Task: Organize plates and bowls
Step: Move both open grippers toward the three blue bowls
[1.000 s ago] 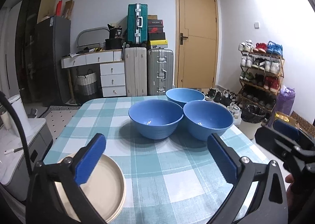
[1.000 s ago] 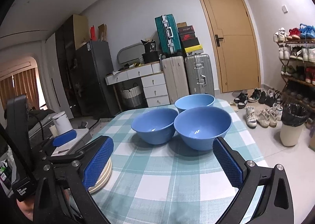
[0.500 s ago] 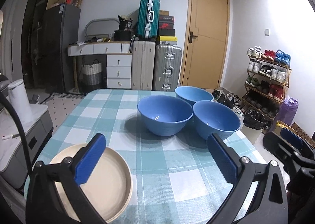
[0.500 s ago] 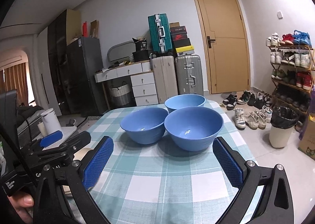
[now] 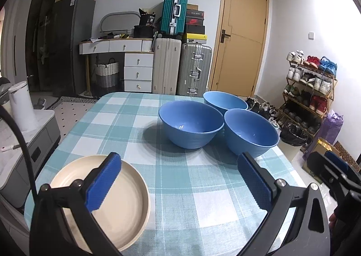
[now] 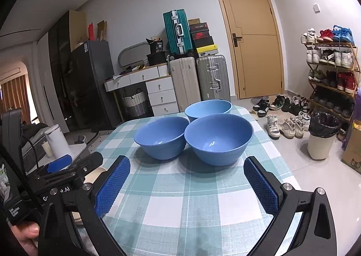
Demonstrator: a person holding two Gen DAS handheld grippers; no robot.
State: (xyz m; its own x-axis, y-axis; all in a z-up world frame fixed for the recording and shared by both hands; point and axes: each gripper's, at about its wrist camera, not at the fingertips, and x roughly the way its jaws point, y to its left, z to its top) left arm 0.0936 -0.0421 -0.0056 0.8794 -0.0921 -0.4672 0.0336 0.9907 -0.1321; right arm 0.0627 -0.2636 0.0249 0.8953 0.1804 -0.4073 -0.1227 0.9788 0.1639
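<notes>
Three blue bowls stand close together mid-table: the left bowl (image 5: 191, 127) (image 6: 163, 140), the right bowl (image 5: 250, 133) (image 6: 217, 138) and the far bowl (image 5: 224, 101) (image 6: 207, 108). A stack of cream plates (image 5: 121, 202) sits at the near left corner, partly hidden in the right wrist view (image 6: 96, 174). My left gripper (image 5: 178, 181) is open and empty above the near table, its left finger over the plates. My right gripper (image 6: 186, 186) is open and empty, short of the bowls.
The table wears a teal checked cloth (image 5: 180, 188). The right gripper's body (image 5: 334, 174) shows at the left wrist view's right edge. Beyond the table stand suitcases (image 5: 194, 69), drawers (image 5: 137, 71), a door (image 5: 241, 37), a shoe rack (image 5: 311, 84) and a bin (image 6: 322, 138).
Both grippers have drawn back and shifted; more of the plates shows in the left wrist view. Both stay open. The bowls and plates have not moved.
</notes>
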